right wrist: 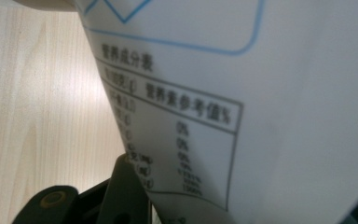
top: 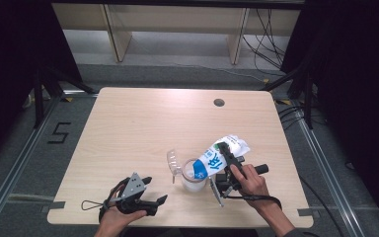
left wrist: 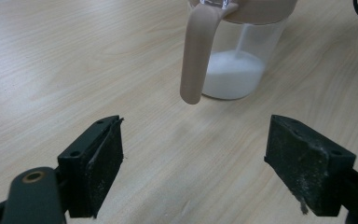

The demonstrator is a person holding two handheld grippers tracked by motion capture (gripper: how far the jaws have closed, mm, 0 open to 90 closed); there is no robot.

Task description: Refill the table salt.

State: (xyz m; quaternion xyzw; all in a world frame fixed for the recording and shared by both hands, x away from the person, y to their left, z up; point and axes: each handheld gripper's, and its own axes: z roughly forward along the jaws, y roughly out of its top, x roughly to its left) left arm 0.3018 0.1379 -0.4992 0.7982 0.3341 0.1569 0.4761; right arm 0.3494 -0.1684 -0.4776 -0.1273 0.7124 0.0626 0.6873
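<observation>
Black jaws of my left gripper (left wrist: 193,163) stand wide apart over bare bench (left wrist: 51,60), resting idle near the front edge while the other hand works. My right gripper (top: 227,160) is clamped on a white and blue bag (top: 219,155), tipped mouth-down over the clear jug (top: 193,175) so a thin white stream falls in. White powder (left wrist: 233,74) lies in the jug's bottom. Its hinged lid (top: 172,160) stands open leftward, out of the way. Up close, the bag's print is blurred, and the jug's rim is cut off.
</observation>
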